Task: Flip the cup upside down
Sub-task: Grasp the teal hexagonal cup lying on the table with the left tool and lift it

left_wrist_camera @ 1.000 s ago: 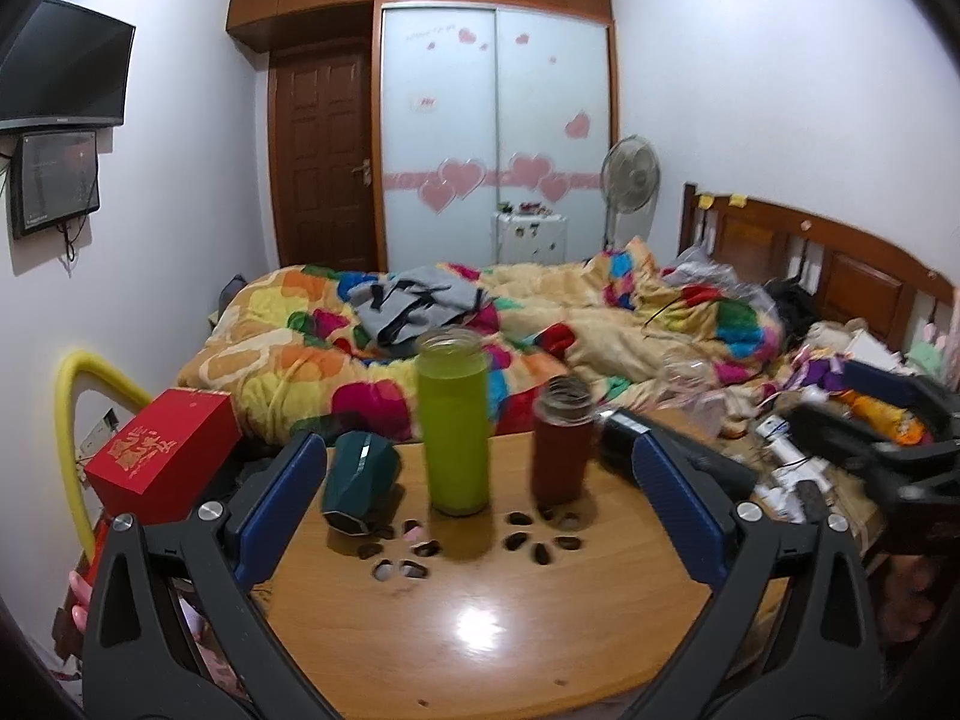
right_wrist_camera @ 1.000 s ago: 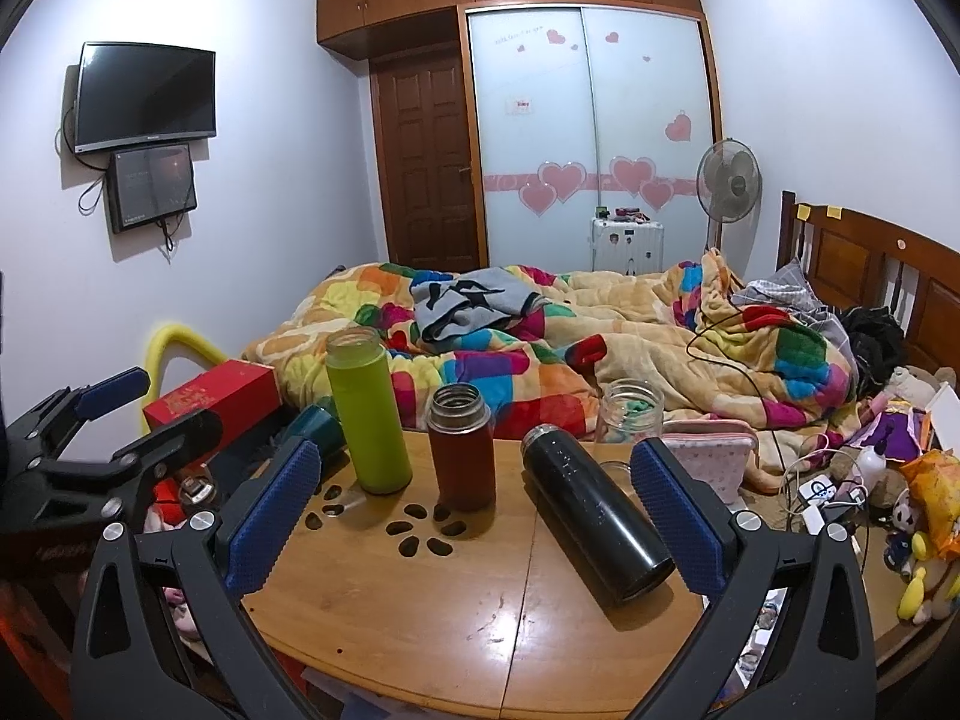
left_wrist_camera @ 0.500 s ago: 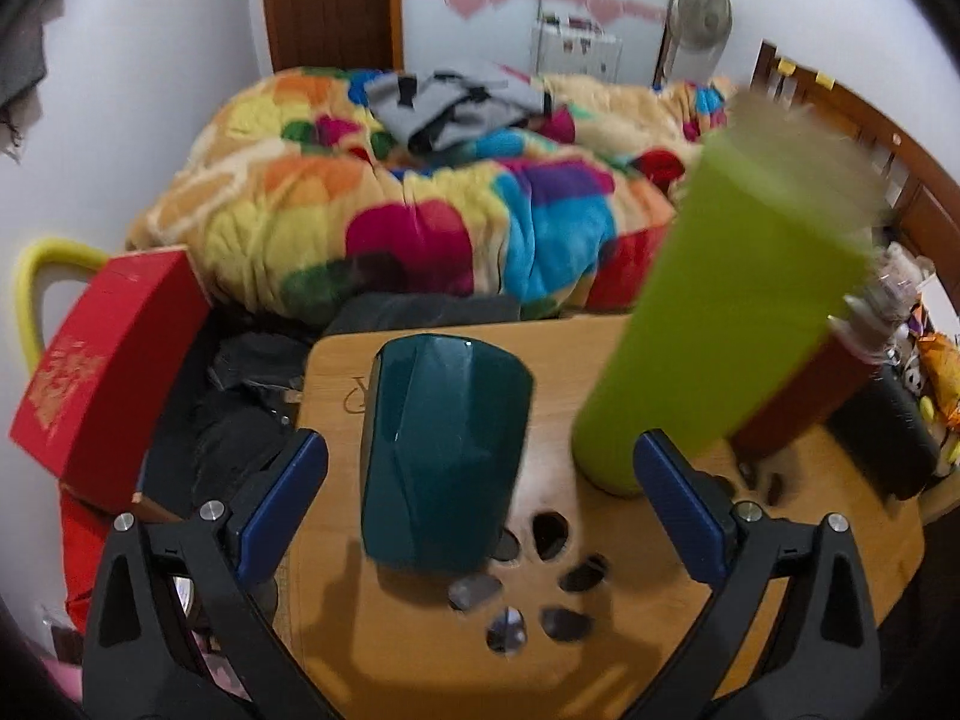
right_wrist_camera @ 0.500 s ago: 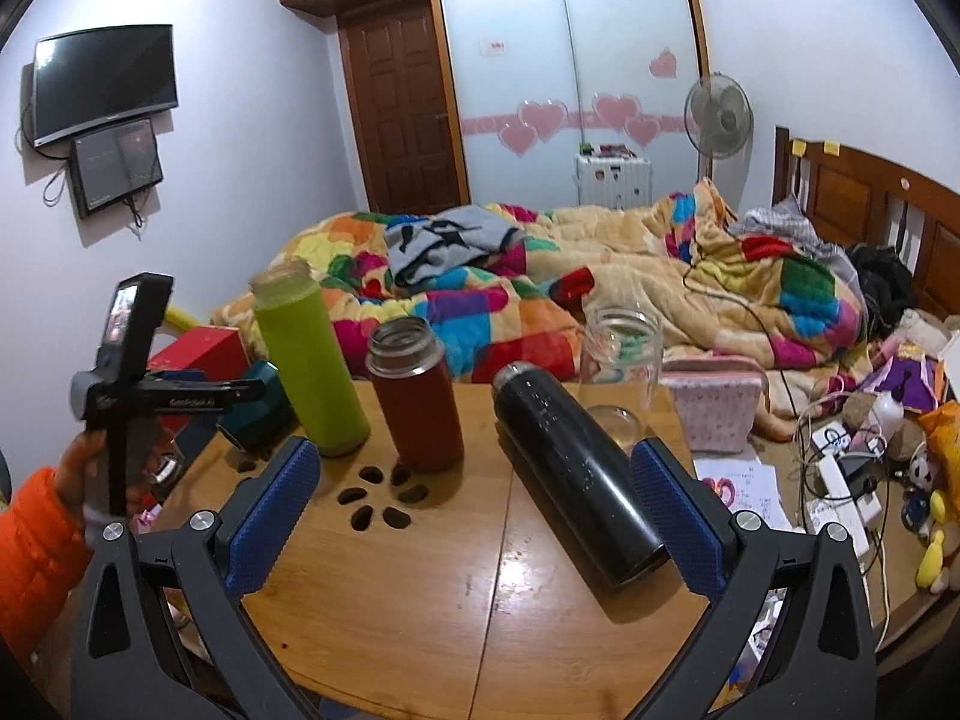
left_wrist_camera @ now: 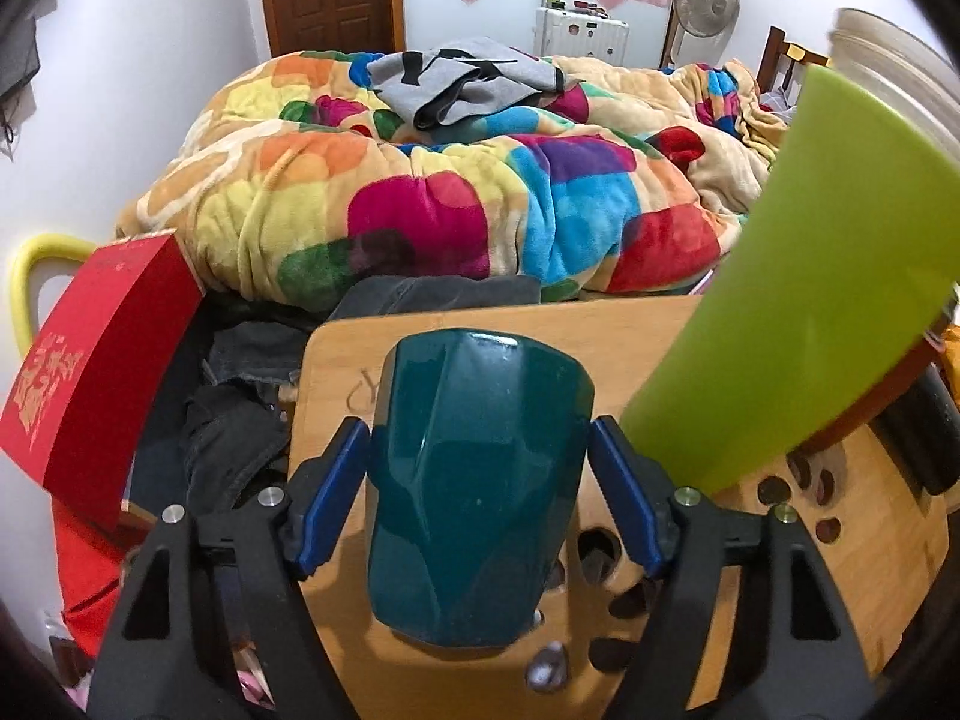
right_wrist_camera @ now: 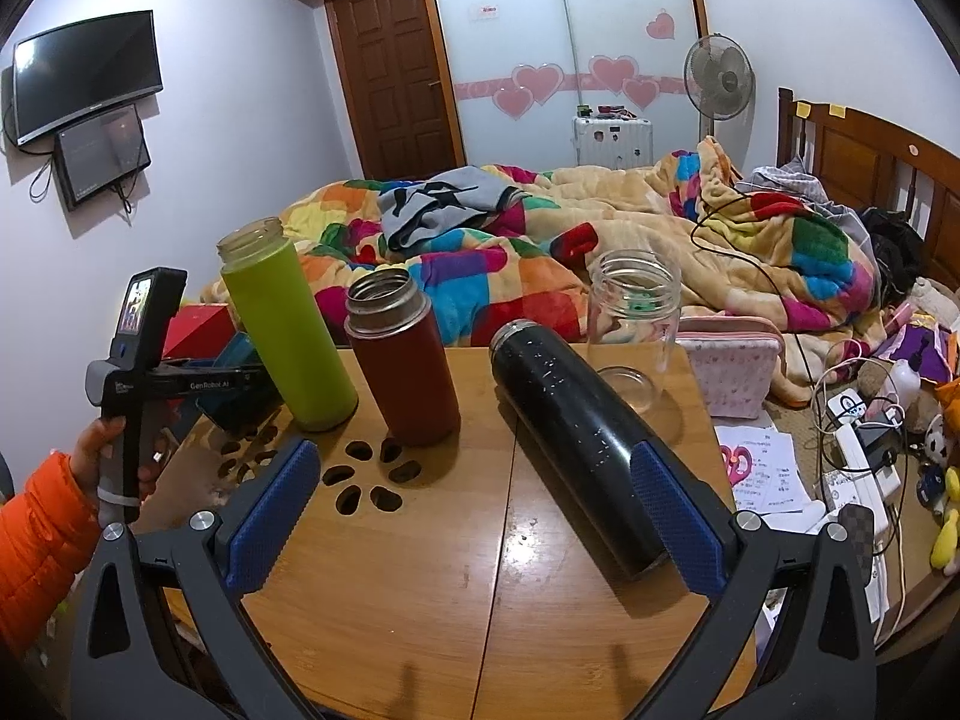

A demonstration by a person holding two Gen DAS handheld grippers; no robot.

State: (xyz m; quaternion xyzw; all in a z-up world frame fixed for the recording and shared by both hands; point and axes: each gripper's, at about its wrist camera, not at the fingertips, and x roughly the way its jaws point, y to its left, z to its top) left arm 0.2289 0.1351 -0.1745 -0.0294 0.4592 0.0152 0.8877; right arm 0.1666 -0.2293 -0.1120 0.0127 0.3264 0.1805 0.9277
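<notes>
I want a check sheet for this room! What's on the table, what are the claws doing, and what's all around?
Surface: wooden table, with oval holes cut through it.
Job's things: teal cup, between the left claw's blue pads; contact cannot be confirmed.
Clutter: green bottle, red flask and clear jar upright and open-topped; black flask lying on its side.
Grippers: right claw open, holding nothing, above the table.
Cables: black cord across the quilt; white power strip with leads on the floor.
Surroundings: bed with patchwork quilt, red box, fan, wall TV.
</notes>
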